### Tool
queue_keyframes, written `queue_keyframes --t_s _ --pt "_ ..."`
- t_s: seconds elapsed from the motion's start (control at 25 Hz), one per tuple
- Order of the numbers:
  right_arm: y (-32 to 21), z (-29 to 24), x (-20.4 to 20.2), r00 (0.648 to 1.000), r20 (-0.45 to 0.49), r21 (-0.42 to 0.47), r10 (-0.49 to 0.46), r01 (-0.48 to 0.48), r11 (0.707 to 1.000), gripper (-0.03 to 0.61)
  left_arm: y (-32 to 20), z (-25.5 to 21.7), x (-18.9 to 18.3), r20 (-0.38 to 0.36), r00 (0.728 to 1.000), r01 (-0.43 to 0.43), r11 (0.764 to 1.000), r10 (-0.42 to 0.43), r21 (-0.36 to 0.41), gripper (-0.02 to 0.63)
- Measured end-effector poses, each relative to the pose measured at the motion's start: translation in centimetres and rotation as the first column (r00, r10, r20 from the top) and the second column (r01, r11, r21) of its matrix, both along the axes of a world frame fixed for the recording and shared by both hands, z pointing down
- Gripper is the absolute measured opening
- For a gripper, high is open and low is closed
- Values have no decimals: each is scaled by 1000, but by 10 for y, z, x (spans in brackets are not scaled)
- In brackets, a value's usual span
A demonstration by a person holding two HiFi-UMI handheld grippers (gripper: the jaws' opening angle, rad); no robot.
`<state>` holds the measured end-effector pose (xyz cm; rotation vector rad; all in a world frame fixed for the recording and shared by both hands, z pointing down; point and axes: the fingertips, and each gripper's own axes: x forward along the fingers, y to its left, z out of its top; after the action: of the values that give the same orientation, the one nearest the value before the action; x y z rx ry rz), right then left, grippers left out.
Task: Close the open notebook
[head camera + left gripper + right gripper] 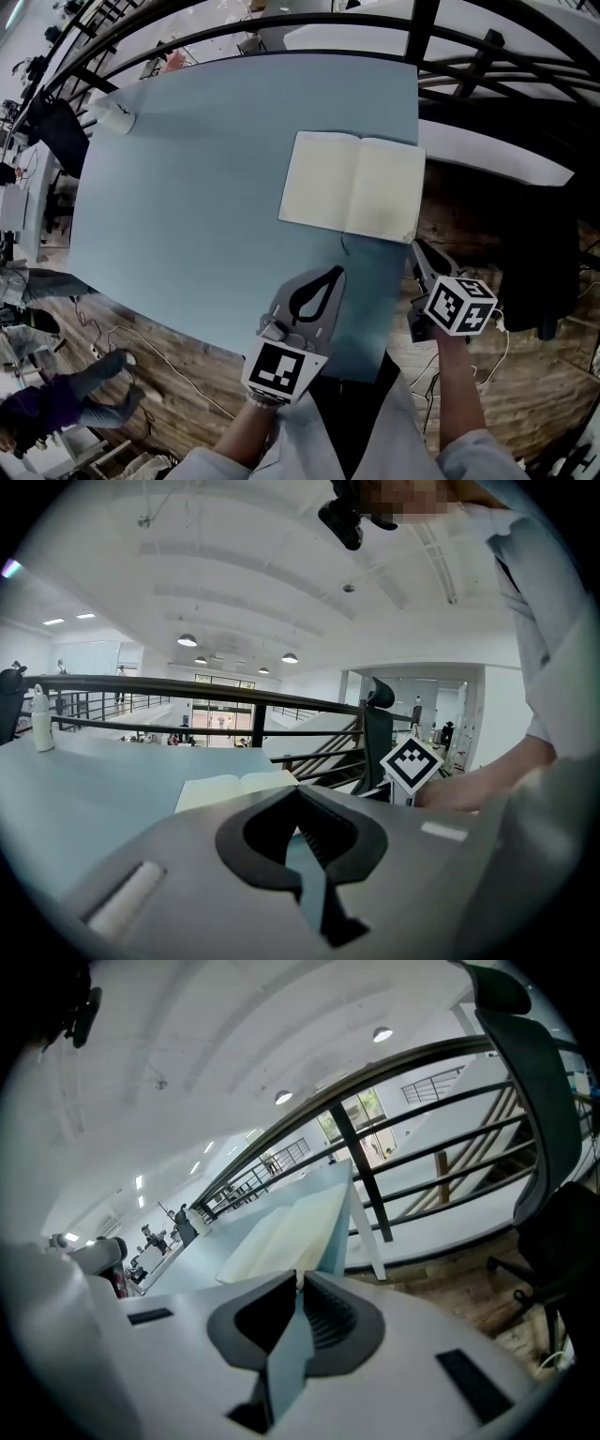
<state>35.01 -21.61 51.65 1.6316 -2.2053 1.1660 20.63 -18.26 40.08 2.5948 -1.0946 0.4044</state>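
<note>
The open notebook (352, 192) lies flat with cream pages up, near the right edge of the blue table (187, 197). A thin ribbon (345, 246) trails from its near edge. My right gripper (418, 249) is off the table's right side, with its tips at the notebook's near right corner. In the right gripper view the jaws (299, 1279) stand almost together, with a white sliver of the notebook (281, 1232) between the tips. My left gripper (336, 274) hovers over the table just short of the notebook (234, 785), jaws (298, 791) shut and empty.
A white bottle (114, 114) stands at the table's far left corner. A black railing (487, 66) runs behind and to the right of the table. A black office chair (539, 262) stands on the wooden floor to the right. A person (56, 398) is at lower left.
</note>
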Motion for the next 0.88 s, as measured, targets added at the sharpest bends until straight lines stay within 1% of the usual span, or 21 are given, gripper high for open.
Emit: queue_keyframes --t_s 0.16,0.24,0.36,0.48,0.6,0.88 --pt "-3 -14 -6 1000 -14 32 -5 6 999 20 0 -4 -8 -2 1000 10 1000 -10 8 5" --pt "-4 -20 -10 999 -30 47 -15 16 999 18 1 -6 -11 2 1000 4 1000 -4 25 5" --pt "-5 -30 -14 998 -57 67 -23 27 997 18 1 -11 -16 -5 1000 20 1000 -20 16 5" --pt "-6 -38 -19 996 -81 85 -28 35 996 17 3 -13 -20 -1 1000 18 999 -18 35 5" --pt "-8 -46 -25 994 -101 105 -42 53 993 17 3 -16 -25 -11 999 41 999 -41 22 5" --pt "-11 -66 -40 986 -142 151 -84 105 983 17 5 -26 -33 -22 998 53 998 -52 46 5"
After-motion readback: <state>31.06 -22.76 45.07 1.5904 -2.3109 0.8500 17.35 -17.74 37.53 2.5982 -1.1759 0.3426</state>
